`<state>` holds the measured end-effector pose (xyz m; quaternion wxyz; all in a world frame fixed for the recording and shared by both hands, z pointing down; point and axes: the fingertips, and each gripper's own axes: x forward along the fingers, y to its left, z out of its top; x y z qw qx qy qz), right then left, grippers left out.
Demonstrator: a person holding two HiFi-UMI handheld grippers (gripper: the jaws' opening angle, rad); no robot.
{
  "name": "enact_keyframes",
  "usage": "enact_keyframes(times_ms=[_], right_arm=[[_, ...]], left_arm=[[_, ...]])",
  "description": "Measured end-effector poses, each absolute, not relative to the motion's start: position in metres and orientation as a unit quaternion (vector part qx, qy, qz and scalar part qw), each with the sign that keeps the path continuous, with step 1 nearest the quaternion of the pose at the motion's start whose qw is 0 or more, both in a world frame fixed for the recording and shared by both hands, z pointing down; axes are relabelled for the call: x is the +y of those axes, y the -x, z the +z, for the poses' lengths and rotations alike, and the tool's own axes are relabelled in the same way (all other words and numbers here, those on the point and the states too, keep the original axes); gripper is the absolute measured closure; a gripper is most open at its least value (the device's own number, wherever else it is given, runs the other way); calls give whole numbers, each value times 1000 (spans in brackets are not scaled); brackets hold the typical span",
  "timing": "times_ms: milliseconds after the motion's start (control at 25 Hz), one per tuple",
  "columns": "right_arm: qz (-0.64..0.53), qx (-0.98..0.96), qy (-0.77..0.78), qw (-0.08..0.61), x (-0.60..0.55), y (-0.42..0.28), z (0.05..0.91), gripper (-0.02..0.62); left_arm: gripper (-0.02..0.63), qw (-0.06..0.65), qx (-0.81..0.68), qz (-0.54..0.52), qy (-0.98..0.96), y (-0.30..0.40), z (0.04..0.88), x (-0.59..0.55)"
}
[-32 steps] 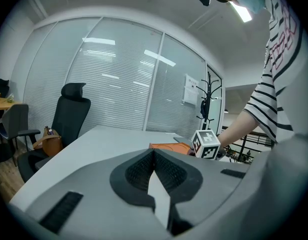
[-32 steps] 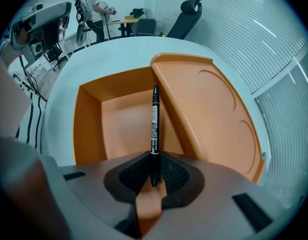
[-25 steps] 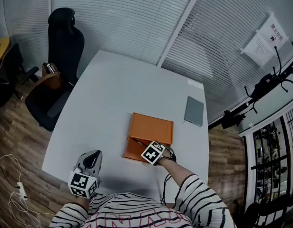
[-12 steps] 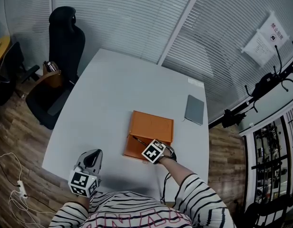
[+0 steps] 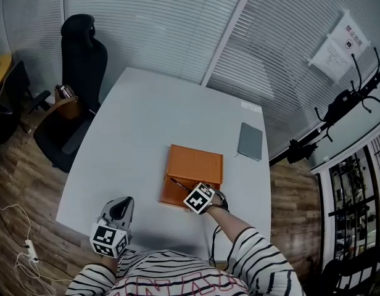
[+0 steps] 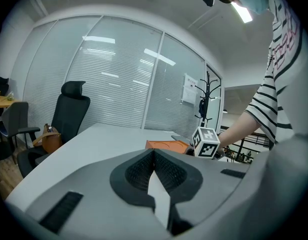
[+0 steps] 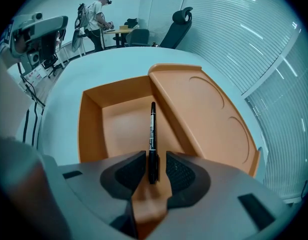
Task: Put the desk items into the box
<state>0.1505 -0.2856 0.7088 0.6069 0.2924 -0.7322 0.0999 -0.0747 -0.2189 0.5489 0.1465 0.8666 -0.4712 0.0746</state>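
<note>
Pen (image 7: 152,134), black and slim, lies lengthwise between the jaws of the right gripper (image 7: 155,158), its rear end down between the two ribbed pads and its tip pointing away over the orange box (image 7: 91,129). The jaws are opening, and a thin gap shows on each side of the pen, so the pads are not pressing on it. The gripper sits at the near edge of the box, with the pen above the open compartment on the box's left half. Just beside the pen on the right, a slanted orange panel (image 7: 209,119) with two shallow round recesses covers the other half.

The person's striped sleeve (image 5: 258,258) leads in to that gripper from the lower right of the head view. The left gripper (image 5: 119,209) is over the near left corner of the white table (image 5: 140,134), well apart from the box. Its jaws are together with nothing between them.

Farther along the table, beyond the box and to its right, a flat grey slab (image 5: 250,142) lies near the edge. Past the table's far left corner stands a black office chair (image 5: 85,54) with a brown bag (image 5: 65,100) beside it. Glass walls with white blinds (image 5: 165,23) close the room, and paper sheets (image 5: 338,45) are fixed to the right-hand wall.
</note>
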Motion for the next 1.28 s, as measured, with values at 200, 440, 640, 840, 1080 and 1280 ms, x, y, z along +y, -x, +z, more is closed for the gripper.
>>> enact_keyframes(times_ms=[200,440,640,840,1080,1280], right_arm=[[101,-748,-329,568,-284,-149,694,454],[91,-773,-411,475,-280,-156,657,482],[95,-788,-473,384,-268,-165,620,522],[111,-797,-513,298,-247,-173,587,535],[115,-801,-545,218,-219,-185,549,555],[116,-811,-550,162,-188,-188,524,563]], left_arm=[[584,145,-463,77,-871,70,547,-212],[584,140,-453,86,-876,58,546,-201],[584,139,-441,92,-882,47,544,-191],[584,130,-430,95,-888,34,540,-181],[584,115,-418,98,-896,16,531,-171],[584,112,-412,96,-899,7,526,-159]])
